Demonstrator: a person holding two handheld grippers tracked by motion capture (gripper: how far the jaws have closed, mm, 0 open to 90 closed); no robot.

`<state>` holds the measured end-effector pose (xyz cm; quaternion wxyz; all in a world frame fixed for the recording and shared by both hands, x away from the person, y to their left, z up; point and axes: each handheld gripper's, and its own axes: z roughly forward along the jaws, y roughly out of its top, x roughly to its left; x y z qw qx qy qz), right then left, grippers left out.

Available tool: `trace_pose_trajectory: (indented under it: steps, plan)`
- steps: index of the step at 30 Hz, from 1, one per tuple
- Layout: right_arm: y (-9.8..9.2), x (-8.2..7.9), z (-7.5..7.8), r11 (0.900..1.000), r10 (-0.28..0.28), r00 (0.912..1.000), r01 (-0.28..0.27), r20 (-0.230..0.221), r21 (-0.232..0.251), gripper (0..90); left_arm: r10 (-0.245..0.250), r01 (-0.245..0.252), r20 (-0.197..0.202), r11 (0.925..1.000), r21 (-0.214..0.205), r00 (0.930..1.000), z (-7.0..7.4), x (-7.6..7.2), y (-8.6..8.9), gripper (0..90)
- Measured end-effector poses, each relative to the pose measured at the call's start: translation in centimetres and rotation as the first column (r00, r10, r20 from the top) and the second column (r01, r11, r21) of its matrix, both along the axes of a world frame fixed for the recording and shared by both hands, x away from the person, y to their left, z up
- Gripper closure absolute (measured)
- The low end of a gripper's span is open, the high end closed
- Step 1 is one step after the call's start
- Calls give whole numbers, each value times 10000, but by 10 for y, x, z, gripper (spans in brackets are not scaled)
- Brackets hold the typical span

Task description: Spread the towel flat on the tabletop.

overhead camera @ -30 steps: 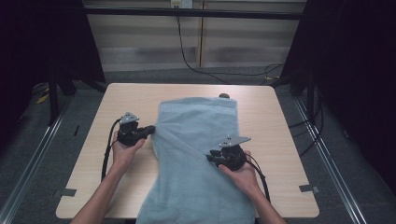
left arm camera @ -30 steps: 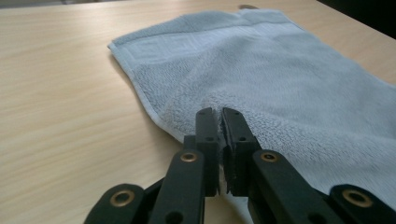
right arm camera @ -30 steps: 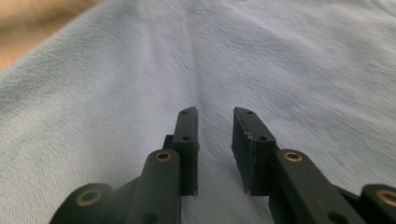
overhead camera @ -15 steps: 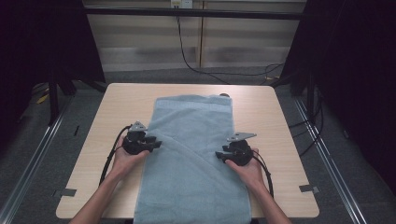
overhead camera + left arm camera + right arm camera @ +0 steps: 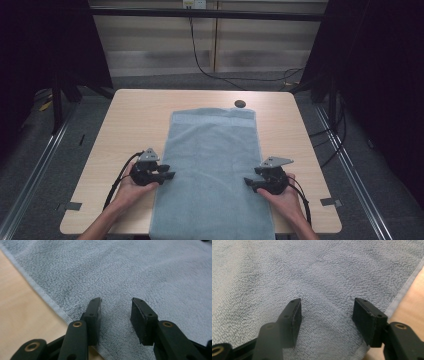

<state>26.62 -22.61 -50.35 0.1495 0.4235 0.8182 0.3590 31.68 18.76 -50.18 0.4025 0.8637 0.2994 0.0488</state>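
Now the left tongs (image 5: pixel 169 175) sit at the left hem of the blue-grey towel (image 5: pixel 212 165), jaws parted and just opened, nothing pinched between them. In the left gripper view they (image 5: pixel 116 312) hover over the pile beside the hem. Across the cloth, the right tongs (image 5: pixel 248 182) at the right hem have likewise just opened, released; their own view shows them (image 5: pixel 327 312) over bare terry. Spread flat, the towel runs lengthwise down the middle of the wooden worktop (image 5: pixel 135 120), its near end hanging over the front edge.

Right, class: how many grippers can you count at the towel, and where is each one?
2. The left gripper is at the towel's left edge; the right gripper is at its right edge. Both have just been opening, with nothing pinched.
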Motion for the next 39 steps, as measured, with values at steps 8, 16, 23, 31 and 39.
trace_pose_trajectory:
  steps: [8,16,23,31,39]
  plan:
    - [3,-40,3,9985,522,9979,-515,-394,169,348,-620,612,-683,9980,-139,9957,4,-44,11,597]
    - [3,-40,15,9970,536,9984,-526,-161,574,404,-173,154,-371,9986,-515,9992,18,-20,12,585]
    - [13,33,18,9981,-22,9992,-2,390,616,482,1648,-1661,-210,9814,-962,9861,15,48,2,594]
    - [29,69,-4,9986,-340,9993,332,175,417,497,1297,-1299,-130,9915,-90,9915,-1,48,-7,597]
    - [20,34,-1,9994,180,9998,-176,-118,291,498,858,-858,-12,9960,-256,9963,-3,33,-1,581]
